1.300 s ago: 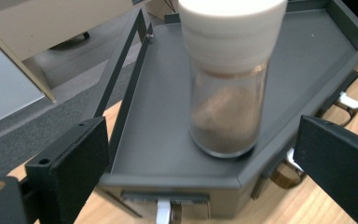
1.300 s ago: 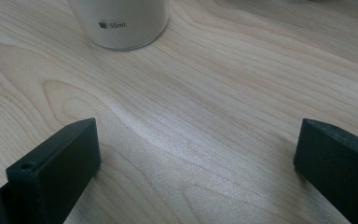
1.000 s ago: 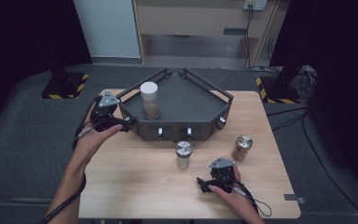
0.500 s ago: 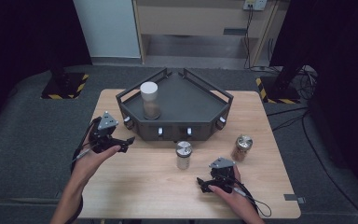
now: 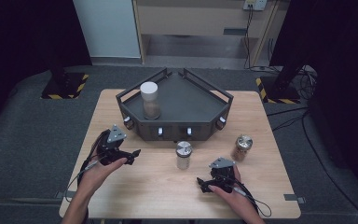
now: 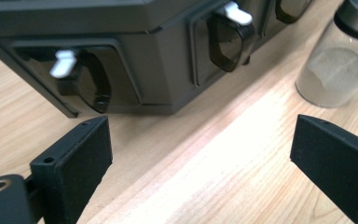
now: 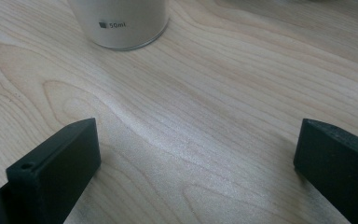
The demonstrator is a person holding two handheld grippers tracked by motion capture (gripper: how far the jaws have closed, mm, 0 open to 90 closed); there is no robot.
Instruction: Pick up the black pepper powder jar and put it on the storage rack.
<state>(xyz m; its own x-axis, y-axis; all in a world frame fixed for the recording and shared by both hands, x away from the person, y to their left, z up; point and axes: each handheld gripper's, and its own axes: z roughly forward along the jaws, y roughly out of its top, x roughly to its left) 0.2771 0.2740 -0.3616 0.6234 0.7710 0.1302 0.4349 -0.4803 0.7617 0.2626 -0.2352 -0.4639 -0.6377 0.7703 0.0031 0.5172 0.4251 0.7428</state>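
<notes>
Progress of the jar loading. One white-capped jar [image 5: 149, 100] already stands on the dark angular tray [image 5: 200, 100]; two silver-capped jars remain on the tabletop [image 5: 135, 186], the middle jar [image 5: 183, 155] and the right jar [image 5: 242, 148]. The left gripper [image 5: 131, 156], jaws spread and lately narrowing slightly with nothing between them, faces the middle jar. The right gripper [image 5: 204, 185] rests with jaws released and empty.

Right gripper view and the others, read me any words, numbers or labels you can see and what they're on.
"50ml." with a small dark square before it: printed low on the clear round jar of pale powder standing on the light wooden table.
No other writing can be read; the dark grey angular tray and its white switches carry none that shows.
</notes>
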